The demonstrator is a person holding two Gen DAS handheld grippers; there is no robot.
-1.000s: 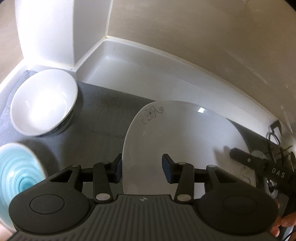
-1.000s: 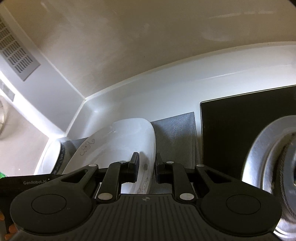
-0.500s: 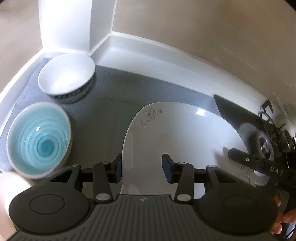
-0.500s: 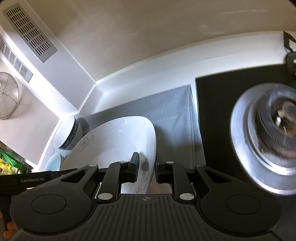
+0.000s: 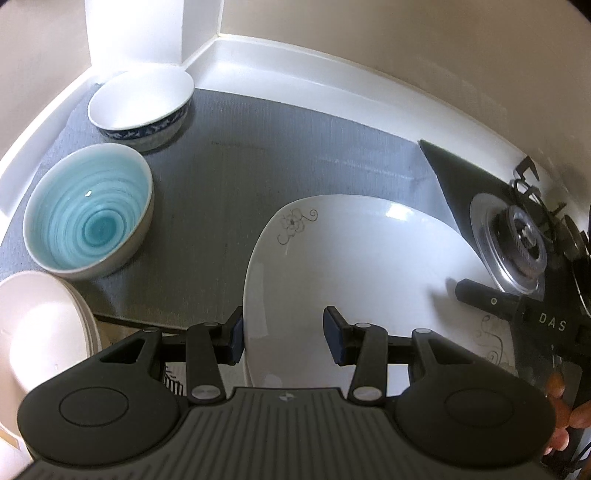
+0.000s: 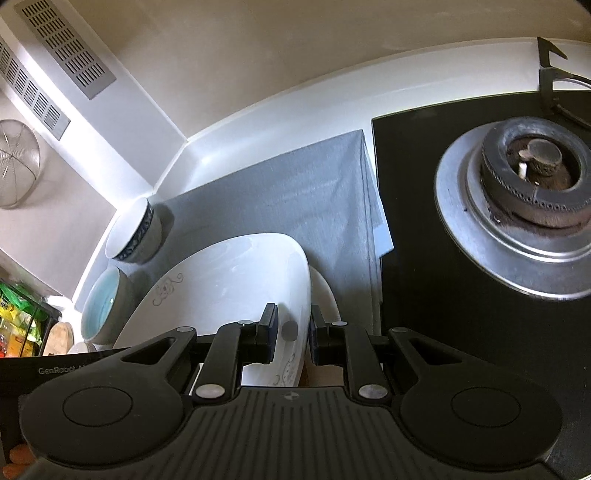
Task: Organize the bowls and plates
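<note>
A large white plate with a grey flower print (image 5: 362,266) hangs above the grey mat (image 5: 258,155). My right gripper (image 6: 291,334) is shut on the plate's (image 6: 236,280) right rim. My left gripper (image 5: 282,334) is open, its fingers straddling the plate's left rim without clamping it. A turquoise bowl (image 5: 90,210) and a white bowl with a blue band (image 5: 142,99) stand on the mat at the left. A stack of cream plates (image 5: 40,325) lies at the near left. Another white plate's edge (image 6: 325,291) shows under the held plate.
A black gas hob with a steel burner (image 6: 517,206) borders the mat on the right. A white upstand and beige wall (image 5: 369,44) close the back. A white column (image 5: 133,29) stands in the back left corner.
Both grippers have lifted and pulled back with the plate; the bowls, the stack of cream plates and the burner have come into view.
</note>
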